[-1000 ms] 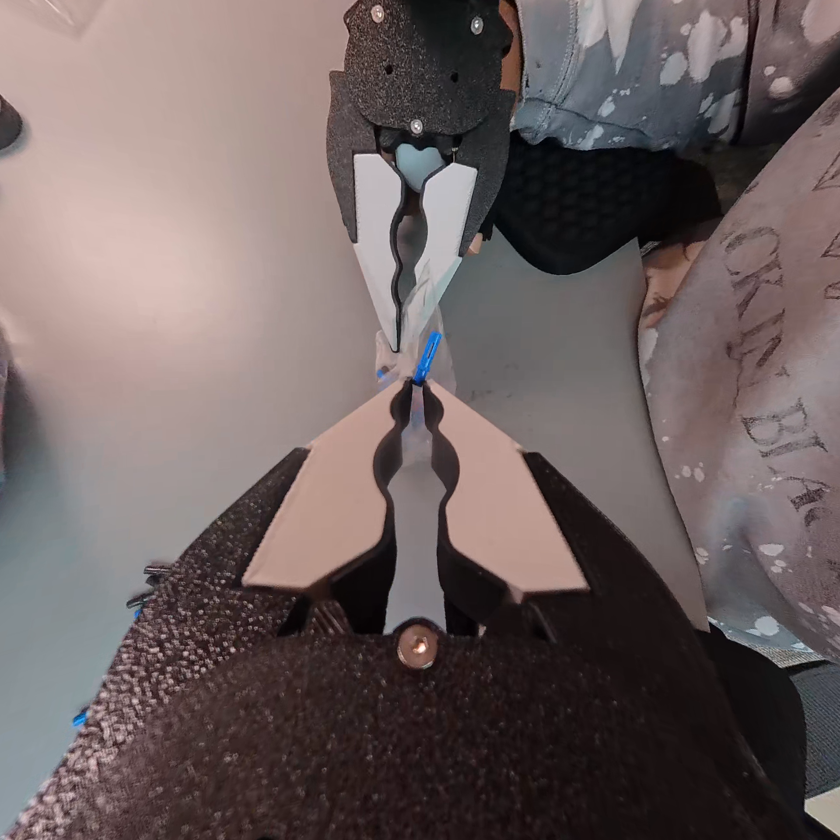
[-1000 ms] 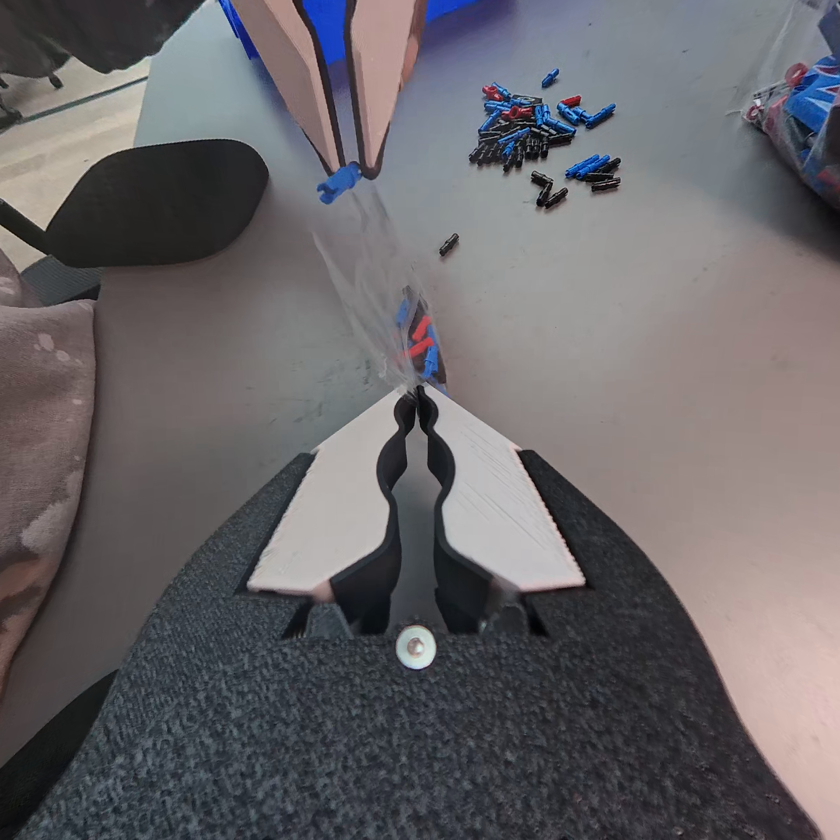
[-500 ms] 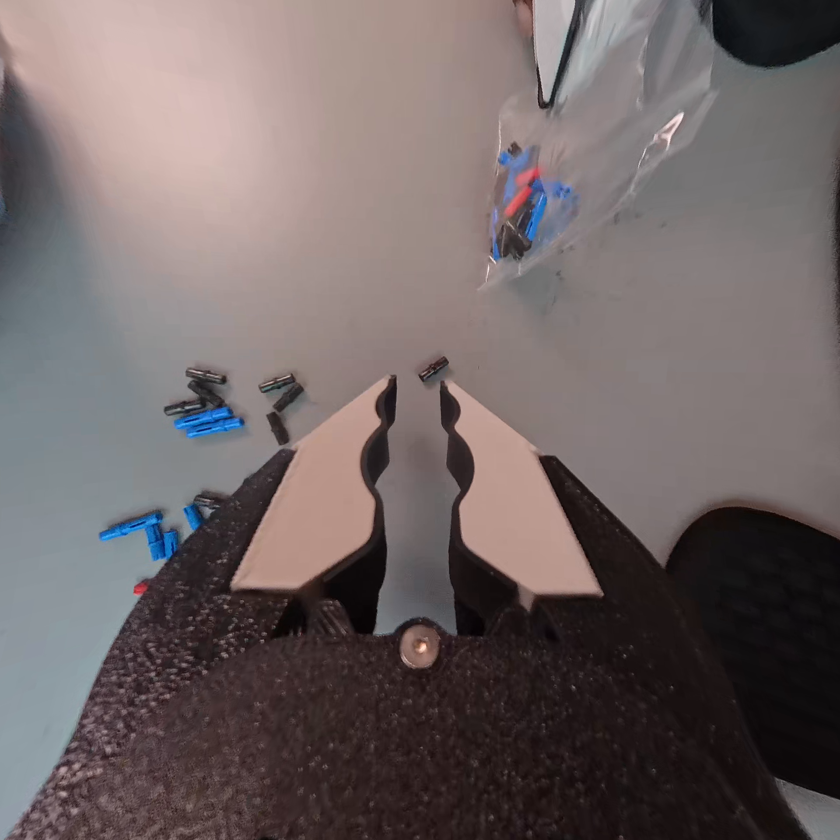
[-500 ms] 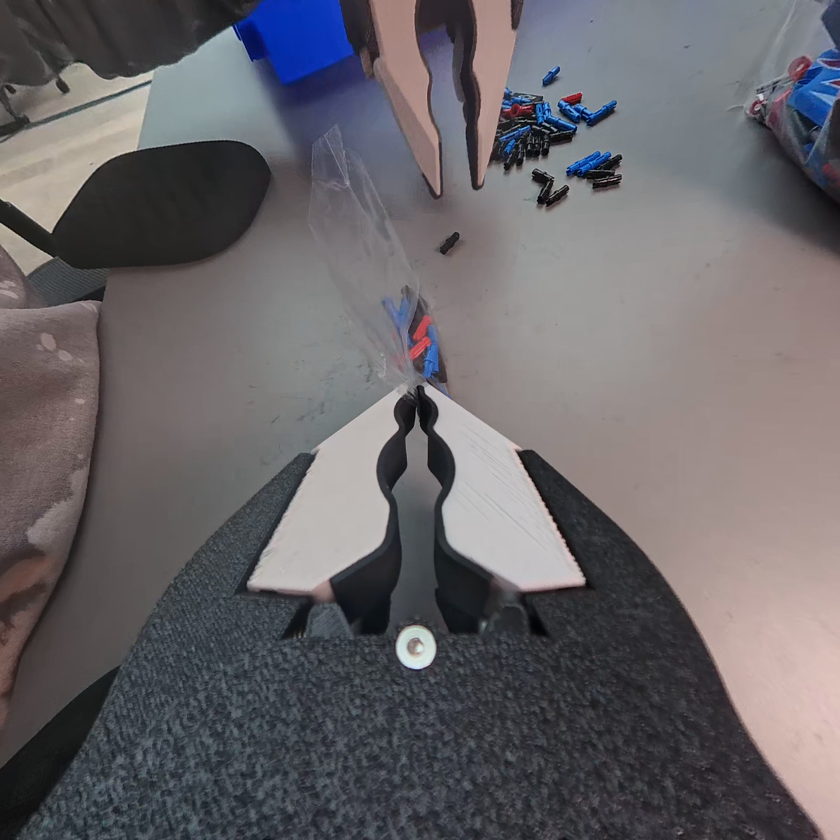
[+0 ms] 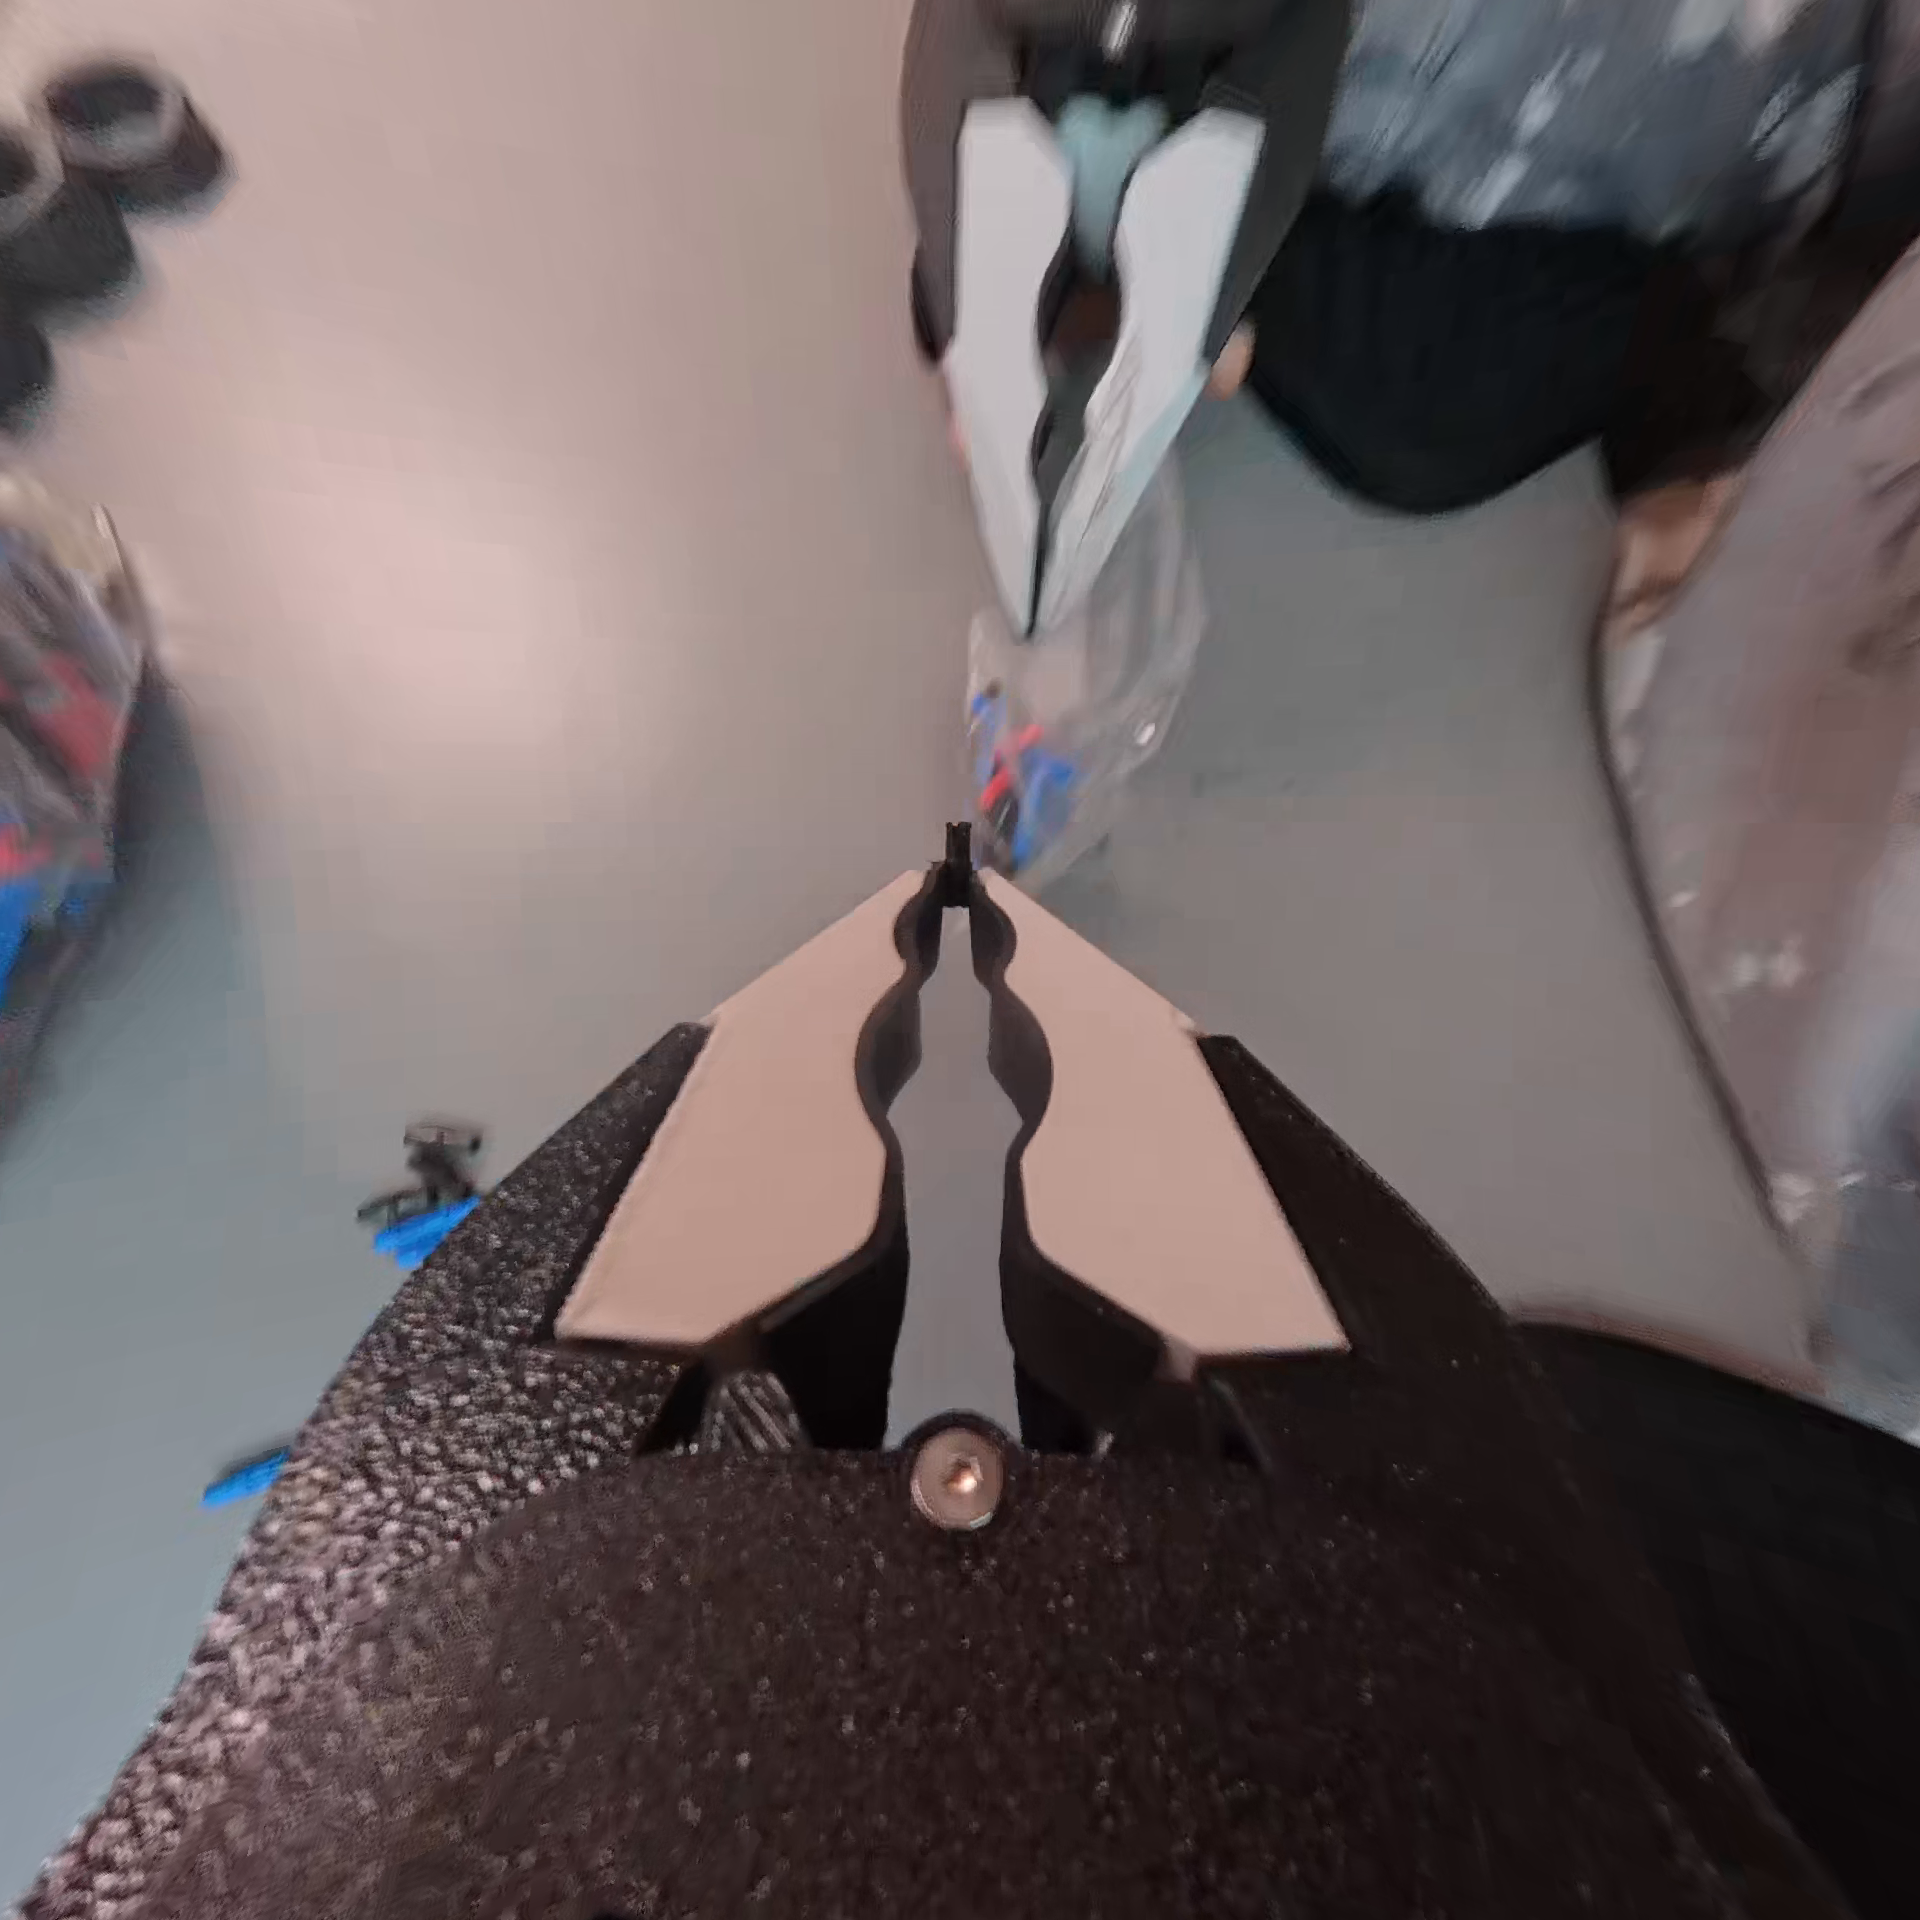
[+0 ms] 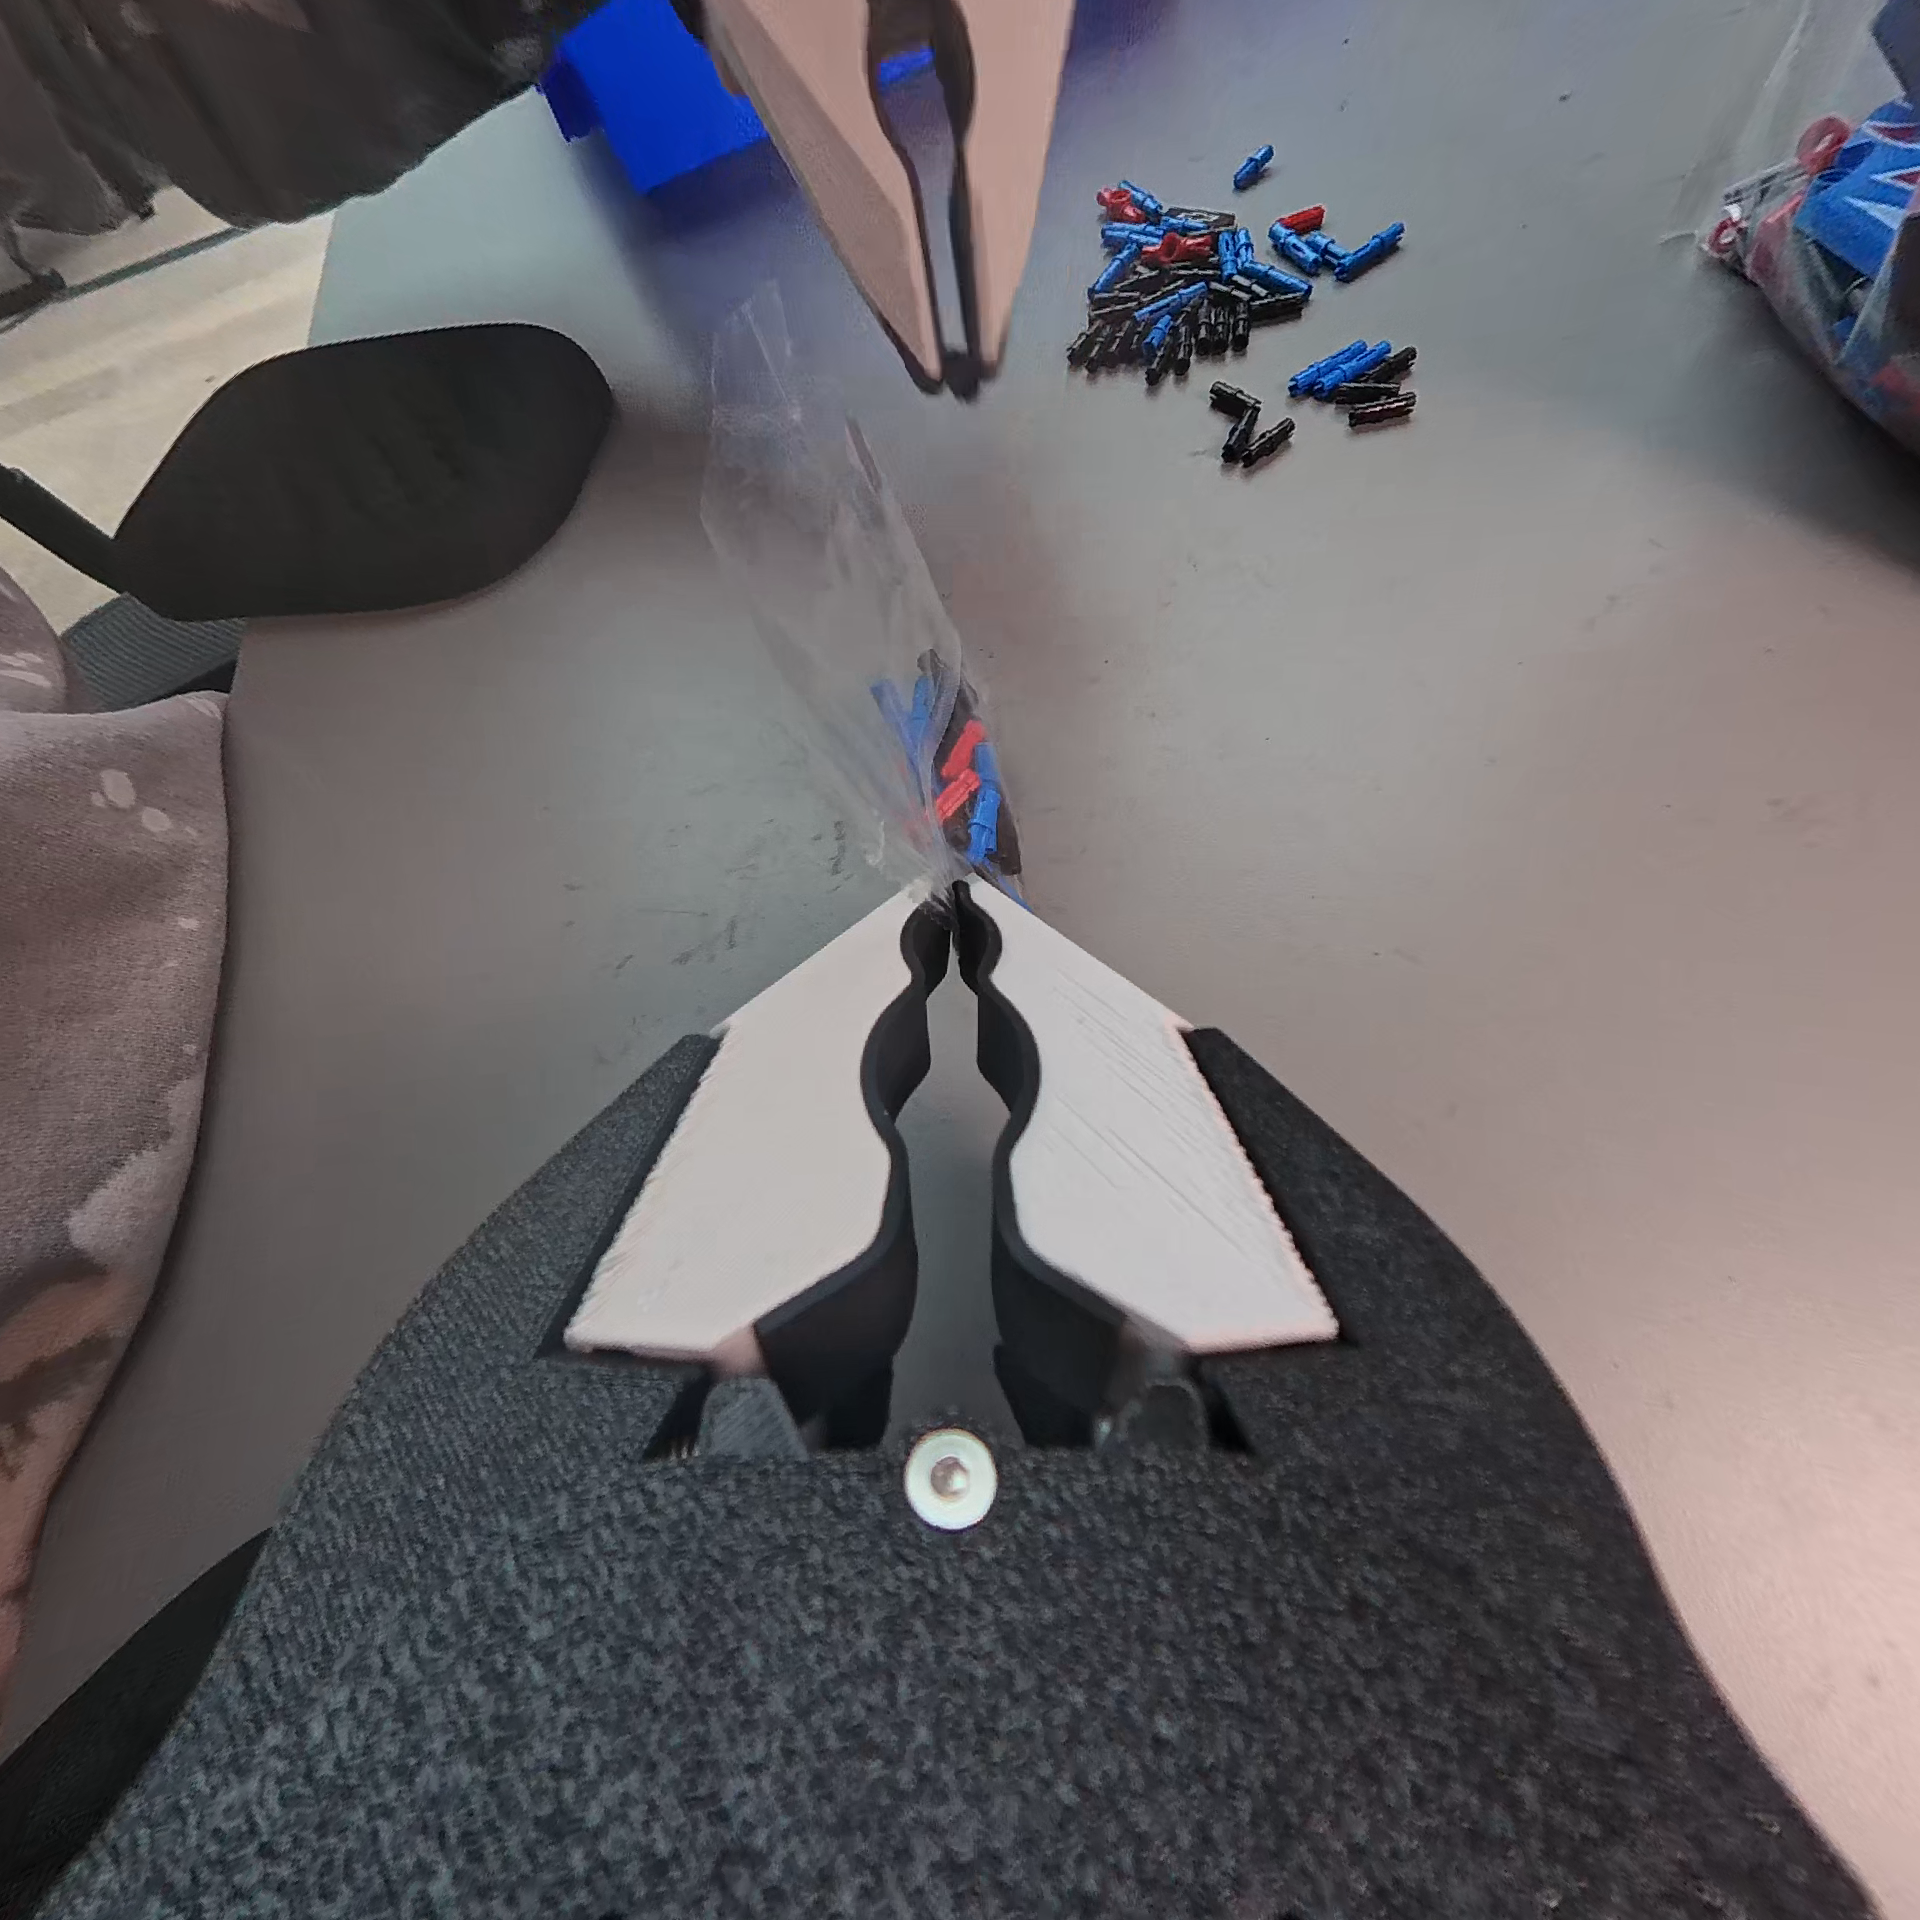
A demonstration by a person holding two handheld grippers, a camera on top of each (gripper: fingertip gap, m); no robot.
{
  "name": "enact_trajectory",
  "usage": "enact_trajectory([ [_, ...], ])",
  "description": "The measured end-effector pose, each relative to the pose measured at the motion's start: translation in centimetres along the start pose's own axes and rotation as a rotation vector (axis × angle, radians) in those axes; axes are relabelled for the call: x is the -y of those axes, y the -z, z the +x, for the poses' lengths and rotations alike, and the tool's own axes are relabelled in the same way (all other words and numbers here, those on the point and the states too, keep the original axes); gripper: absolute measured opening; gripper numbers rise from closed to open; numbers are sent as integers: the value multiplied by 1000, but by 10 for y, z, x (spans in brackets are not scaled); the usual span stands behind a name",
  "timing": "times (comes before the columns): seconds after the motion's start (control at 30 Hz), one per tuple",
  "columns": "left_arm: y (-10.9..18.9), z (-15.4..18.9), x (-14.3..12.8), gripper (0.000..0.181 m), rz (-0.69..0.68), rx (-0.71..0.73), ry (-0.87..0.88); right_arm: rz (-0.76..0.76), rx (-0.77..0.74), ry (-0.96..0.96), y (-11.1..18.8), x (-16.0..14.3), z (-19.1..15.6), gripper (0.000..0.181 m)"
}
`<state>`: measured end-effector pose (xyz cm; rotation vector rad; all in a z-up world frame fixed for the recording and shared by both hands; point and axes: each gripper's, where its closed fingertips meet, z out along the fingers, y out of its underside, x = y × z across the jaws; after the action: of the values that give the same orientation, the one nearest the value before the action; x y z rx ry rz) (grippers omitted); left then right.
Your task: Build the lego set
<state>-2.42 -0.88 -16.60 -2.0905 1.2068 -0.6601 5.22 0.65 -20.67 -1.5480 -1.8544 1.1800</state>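
A small black pin (image 5: 956,844) stands at centre frame of the left wrist view, nipped between the closed tips of the left gripper (image 5: 954,881). Just upper right of it hangs a clear plastic bag (image 6: 831,582) with blue, red and black pins in its lower end, its corner pinched by the right gripper (image 6: 954,902), tips closed on the film. A loose pile of pins (image 6: 1226,281) lies at upper right on the grey table (image 6: 1455,831). A blue bin (image 6: 655,114) sits at the top edge, a larger bag of parts (image 6: 1839,260) at far right.
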Motion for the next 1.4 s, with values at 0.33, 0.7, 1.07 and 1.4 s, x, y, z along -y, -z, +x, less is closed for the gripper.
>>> enact_trajectory([
  [0.33, -11, 37, 46, 12, 23, -51, -5, -11, -9, 4, -1, -1, 0, 0],
  [0.7, 9, -95, -80, 27, -236, 369, 308, -13, -1, 2, -2, -1, -1, 0],
  [1.07, -2, -84, -87, 0, -328, 290, 239, -11, -1, -7, -1, -1, -1, 0],
  [1.4, 21, -79, -64, 3, -269, 329, 213, -14, 1, -4, -2, -2, -1, 0],
])
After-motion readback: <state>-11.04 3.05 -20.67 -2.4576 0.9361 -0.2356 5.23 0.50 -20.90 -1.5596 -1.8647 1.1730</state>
